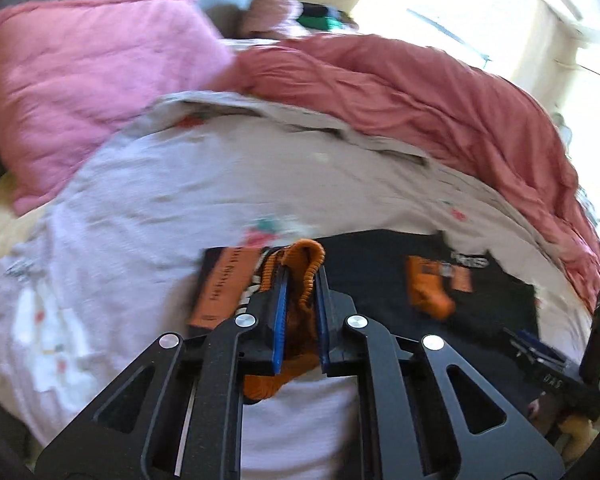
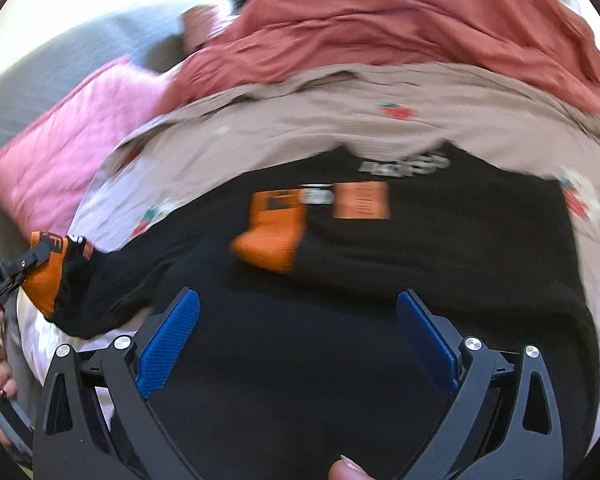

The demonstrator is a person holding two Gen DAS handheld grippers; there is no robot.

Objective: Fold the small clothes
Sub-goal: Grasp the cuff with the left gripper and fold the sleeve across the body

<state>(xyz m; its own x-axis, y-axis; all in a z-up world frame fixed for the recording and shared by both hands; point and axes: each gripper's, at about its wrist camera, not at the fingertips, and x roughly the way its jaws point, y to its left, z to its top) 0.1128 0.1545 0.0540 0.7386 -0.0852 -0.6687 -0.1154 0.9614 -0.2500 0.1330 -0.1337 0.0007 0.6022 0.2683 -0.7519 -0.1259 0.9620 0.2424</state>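
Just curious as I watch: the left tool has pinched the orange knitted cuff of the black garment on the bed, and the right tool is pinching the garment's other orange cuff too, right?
Not quite. The left gripper is shut on the orange knitted cuff, but the right gripper is open: the right wrist view shows its blue fingers spread wide above the black garment, the other orange cuff lying untouched ahead.

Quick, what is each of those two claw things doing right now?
Left gripper: closed, pinching the orange knitted cuff of the black garment.
Right gripper: open, holding nothing, above the black garment.
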